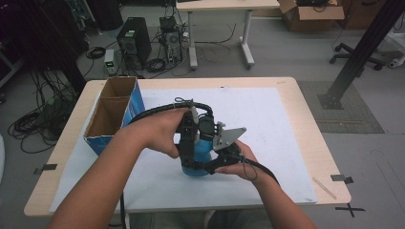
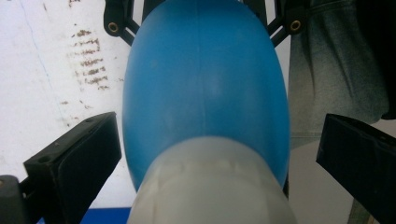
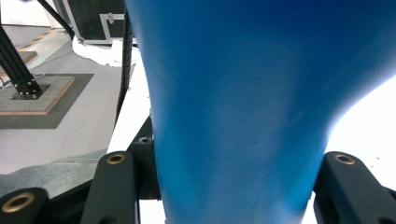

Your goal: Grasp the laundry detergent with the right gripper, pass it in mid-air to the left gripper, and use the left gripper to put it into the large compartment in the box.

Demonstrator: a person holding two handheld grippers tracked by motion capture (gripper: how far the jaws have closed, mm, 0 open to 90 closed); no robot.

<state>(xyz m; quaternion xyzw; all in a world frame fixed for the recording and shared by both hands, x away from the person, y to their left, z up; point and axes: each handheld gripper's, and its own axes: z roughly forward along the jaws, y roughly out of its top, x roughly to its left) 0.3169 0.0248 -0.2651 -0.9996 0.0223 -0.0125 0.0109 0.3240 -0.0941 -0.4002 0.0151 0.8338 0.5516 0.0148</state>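
Observation:
A blue bottle (image 1: 199, 155) with a whitish cap (image 2: 212, 186) stands on the white mat (image 1: 267, 124) near the table's middle. My right gripper (image 1: 212, 166) comes in low from the right and is shut on the bottle's lower body; in the right gripper view its jaws press both sides of the blue bottle (image 3: 238, 116). From above, my left gripper (image 1: 191, 140) points down over the bottle top. It is open: in the left gripper view its jaws stand wide on either side of the cap, with gaps showing.
A cardboard box (image 1: 113, 112) with blue sides and open top stands at the mat's left edge. The wooden table (image 1: 305, 114) borders the mat. Beyond it on the floor are computer towers (image 1: 134, 40), cables and a black frame post (image 1: 363, 47).

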